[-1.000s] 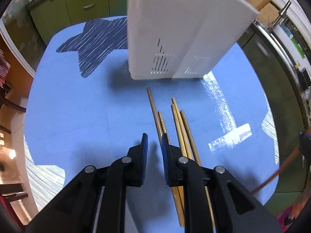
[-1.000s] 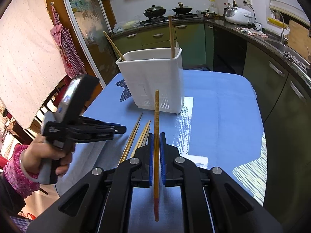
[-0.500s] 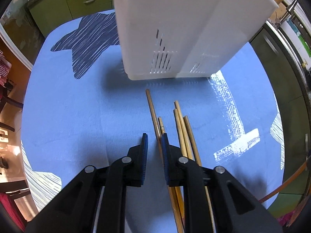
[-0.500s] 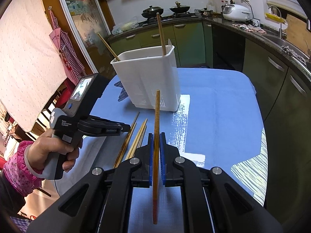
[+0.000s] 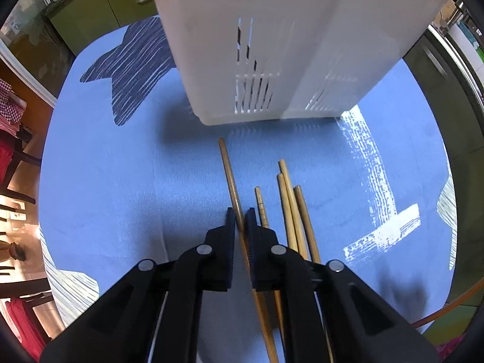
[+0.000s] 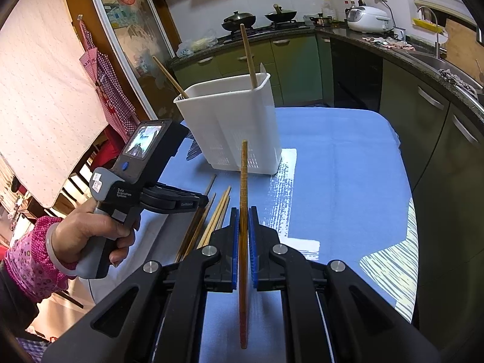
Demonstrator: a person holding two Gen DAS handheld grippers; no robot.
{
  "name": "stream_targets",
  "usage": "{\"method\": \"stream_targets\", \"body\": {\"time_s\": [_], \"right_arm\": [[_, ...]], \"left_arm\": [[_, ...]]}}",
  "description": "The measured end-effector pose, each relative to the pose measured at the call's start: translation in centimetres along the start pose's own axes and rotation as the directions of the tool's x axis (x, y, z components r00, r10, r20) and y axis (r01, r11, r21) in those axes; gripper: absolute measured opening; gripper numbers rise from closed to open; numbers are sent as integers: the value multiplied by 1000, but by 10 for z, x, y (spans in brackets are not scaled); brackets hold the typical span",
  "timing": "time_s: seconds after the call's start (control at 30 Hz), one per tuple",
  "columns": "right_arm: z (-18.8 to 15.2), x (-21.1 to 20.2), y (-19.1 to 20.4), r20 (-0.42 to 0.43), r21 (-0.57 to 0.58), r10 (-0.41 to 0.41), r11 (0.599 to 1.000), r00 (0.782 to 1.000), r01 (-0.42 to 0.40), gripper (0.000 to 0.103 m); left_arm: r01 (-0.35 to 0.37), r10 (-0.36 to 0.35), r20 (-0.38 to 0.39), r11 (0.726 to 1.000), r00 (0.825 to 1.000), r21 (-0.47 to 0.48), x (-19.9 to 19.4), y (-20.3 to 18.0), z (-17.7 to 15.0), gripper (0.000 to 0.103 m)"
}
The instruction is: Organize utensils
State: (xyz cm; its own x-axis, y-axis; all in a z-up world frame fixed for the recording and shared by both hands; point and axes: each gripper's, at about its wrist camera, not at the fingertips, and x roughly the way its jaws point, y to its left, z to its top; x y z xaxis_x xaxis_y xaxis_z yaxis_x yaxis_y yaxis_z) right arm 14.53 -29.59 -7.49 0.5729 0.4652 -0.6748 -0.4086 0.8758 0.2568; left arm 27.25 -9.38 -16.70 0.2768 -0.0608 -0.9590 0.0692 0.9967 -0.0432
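A blue-clothed surface (image 5: 127, 187) in a kitchen carries 1 white utensil holder (image 5: 281, 45) with 2 chopsticks (image 6: 248, 57) standing in it and 5 chopsticks (image 5: 290, 199) lying loose before it. The left hand-held gripper (image 5: 240, 220) has just closed onto the leftmost chopstick (image 5: 227, 166). The right hand-held gripper (image 6: 243, 220) is clamped on 1 dark chopstick (image 6: 243, 169).
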Motion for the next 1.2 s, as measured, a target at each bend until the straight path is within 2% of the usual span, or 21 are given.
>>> {"method": "stream_targets", "body": {"time_s": [0.1,0.23,0.4,0.5,0.63,0.73,0.9,1.2], "right_arm": [[0,-2,0,1,-1,-4,1000,1000,4,7],[1,-6,-1,13,4,-11,1000,1000,11,7],[1,-11,1,23,3,-11,1000,1000,11,7],[1,-13,3,24,-3,-12,1000,1000,12,7],[0,-15,6,26,-10,-13,1000,1000,14,7],[-1,-17,9,27,-19,-14,1000,1000,15,7],[0,-22,12,34,-28,-14,999,999,15,7],[4,-28,13,51,-35,-9,999,999,10,7]], "left_arm": [[22,-22,27,1000,999,-5,-9,4,-6,6],[45,-48,145,999,988,24,-47,9,-20,6],[63,-80,280,996,957,70,-99,11,-45,6],[64,-93,366,994,926,90,-130,12,-67,6],[57,-98,439,993,893,106,-157,16,-98,6],[66,-111,463,991,880,113,-167,18,-113,6],[70,-125,481,989,868,131,-175,19,-124,6],[84,-152,501,984,852,157,-191,16,-122,6]]}}
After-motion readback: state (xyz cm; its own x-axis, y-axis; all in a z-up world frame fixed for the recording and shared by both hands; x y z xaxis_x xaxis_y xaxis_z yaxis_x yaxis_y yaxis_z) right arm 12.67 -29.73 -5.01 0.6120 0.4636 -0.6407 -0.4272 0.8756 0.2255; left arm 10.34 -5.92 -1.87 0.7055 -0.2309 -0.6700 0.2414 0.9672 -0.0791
